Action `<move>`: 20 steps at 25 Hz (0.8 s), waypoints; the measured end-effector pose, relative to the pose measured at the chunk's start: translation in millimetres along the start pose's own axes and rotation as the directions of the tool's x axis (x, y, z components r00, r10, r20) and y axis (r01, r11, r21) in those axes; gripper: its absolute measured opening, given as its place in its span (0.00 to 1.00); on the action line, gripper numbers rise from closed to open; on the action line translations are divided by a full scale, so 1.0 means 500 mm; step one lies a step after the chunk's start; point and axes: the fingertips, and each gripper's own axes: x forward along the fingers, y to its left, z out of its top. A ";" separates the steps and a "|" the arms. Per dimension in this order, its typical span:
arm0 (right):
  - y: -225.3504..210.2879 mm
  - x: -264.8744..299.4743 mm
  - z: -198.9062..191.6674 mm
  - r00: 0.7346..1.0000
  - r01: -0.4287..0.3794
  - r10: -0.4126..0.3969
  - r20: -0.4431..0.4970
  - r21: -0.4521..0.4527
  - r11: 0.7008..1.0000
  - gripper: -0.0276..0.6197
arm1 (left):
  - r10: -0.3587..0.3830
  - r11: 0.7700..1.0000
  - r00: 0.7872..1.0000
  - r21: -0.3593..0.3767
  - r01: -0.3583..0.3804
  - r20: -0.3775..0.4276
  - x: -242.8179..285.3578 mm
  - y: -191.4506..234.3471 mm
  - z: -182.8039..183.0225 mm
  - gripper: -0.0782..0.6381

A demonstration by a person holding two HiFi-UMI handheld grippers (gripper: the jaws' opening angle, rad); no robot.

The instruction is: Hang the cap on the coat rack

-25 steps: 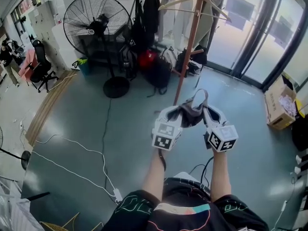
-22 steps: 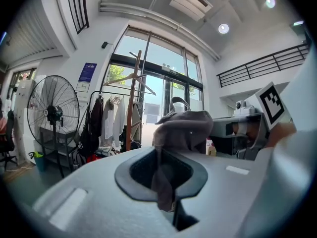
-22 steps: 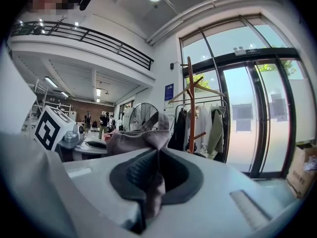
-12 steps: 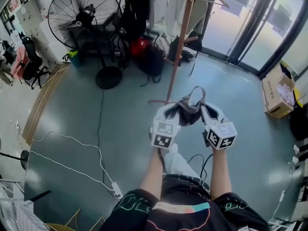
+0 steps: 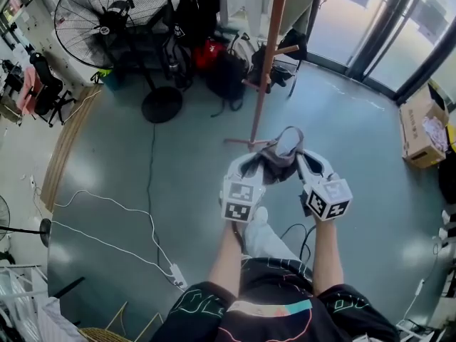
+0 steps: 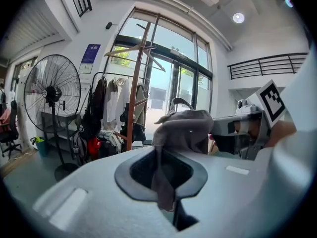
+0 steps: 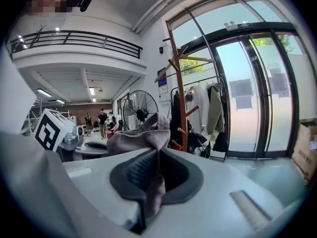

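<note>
Pinching the cap by its edges, left gripper and right gripper both clamped; looks soft, light, floppy.

light: bright daylight via glass doors | floor glare | fisheye edges bent, dark-vignetted

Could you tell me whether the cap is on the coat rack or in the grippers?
In the grippers: the left gripper and right gripper are each shut on the cap, clear of the coat rack.
</note>
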 end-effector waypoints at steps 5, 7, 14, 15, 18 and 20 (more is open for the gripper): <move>-0.057 0.059 0.013 1.000 0.003 -0.003 -0.001 0.038 0.999 0.07 | 0.001 1.000 1.000 -0.003 -0.001 -0.022 0.076 0.024 0.017 0.15; -0.076 0.079 0.014 1.000 -0.001 0.001 -0.002 0.059 0.998 0.07 | 0.001 1.000 0.999 0.001 -0.001 -0.032 0.107 0.031 0.020 0.15; -0.213 0.125 0.034 0.999 0.018 -0.024 0.048 0.113 0.993 0.07 | -0.030 0.998 0.998 0.056 0.033 -0.056 0.245 0.014 0.067 0.15; -0.233 0.131 0.041 0.998 0.022 -0.029 0.059 0.118 0.993 0.07 | -0.036 0.997 0.998 0.073 0.040 -0.057 0.266 0.012 0.077 0.15; -0.289 0.138 0.069 0.994 0.038 -0.049 0.093 0.123 0.992 0.07 | -0.053 0.993 0.998 0.104 0.057 -0.040 0.324 -0.001 0.119 0.15; -0.330 0.133 0.096 0.990 0.056 -0.072 0.125 0.126 0.990 0.07 | -0.075 0.989 0.997 0.126 0.077 -0.018 0.358 -0.019 0.153 0.15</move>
